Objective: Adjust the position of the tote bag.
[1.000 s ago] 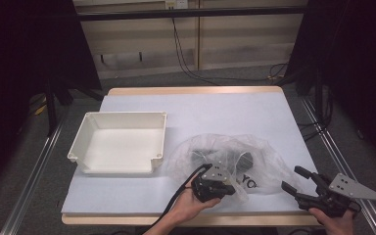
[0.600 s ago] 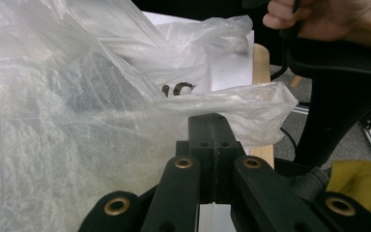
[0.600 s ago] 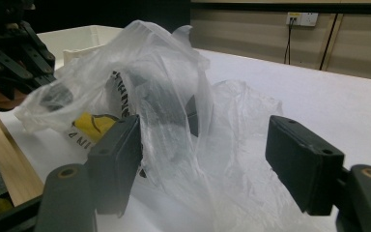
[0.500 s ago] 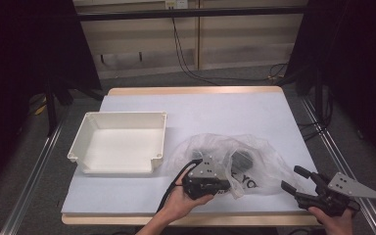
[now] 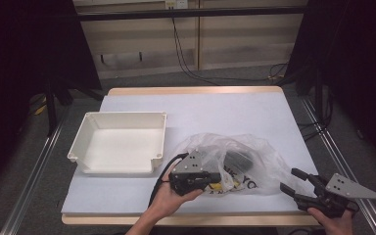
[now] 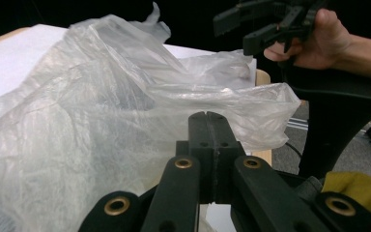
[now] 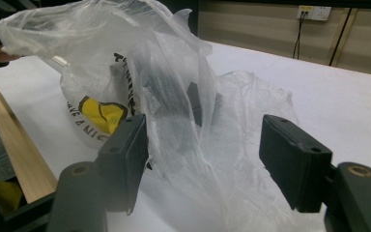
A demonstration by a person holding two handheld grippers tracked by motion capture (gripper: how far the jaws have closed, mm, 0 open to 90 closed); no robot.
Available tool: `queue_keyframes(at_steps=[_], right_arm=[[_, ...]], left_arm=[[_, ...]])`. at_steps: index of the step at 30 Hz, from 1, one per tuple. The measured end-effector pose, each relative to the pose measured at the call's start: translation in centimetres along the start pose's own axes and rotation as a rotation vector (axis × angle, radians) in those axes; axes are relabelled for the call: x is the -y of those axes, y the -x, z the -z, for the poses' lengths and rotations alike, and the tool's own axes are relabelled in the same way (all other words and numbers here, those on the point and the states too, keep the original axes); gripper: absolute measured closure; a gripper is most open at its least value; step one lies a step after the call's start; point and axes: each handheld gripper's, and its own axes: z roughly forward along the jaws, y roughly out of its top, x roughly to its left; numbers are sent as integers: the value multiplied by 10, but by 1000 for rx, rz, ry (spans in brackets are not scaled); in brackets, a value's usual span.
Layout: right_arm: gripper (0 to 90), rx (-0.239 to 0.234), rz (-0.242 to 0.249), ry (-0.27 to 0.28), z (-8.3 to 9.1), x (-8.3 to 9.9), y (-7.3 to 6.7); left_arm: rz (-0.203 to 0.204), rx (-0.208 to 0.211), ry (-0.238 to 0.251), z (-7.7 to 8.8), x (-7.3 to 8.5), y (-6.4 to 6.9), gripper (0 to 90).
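Left gripper [image 5: 219, 177]: jaws pressed flat together, pinching a fold of the plastic bag's near-left edge, lifting it off the table [image 5: 235, 110], likely to open the mouth.
Right gripper [image 5: 293, 182]: jaws apart, just been closing, bag film between them in the right gripper view, pads not yet pressing; poised off the bag's right end for a second hold.
Plastic bag [image 5: 254, 152]: front centre of table, thin, clear, crinkled, printed yellow and black; dark items inside.
Tray [image 5: 159, 139]: white, rigid, rectangular, left of bag, probably meant to receive contents.
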Motion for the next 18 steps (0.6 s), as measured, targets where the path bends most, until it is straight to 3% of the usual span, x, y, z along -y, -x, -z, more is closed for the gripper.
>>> queue_keyframes(at_steps=[6, 10, 18], right_arm=[[357, -24, -12, -11, 0, 1, 1], [353, -16, -28, -9, 1, 1, 1], [364, -23, -29, -18, 1, 1, 2]], left_arm=[[-8, 0, -6, 7, -1, -1, 900], [-7, -7, -2, 12, -1, -3, 900], [-4, -45, 9, 26, -4, -7, 900]])
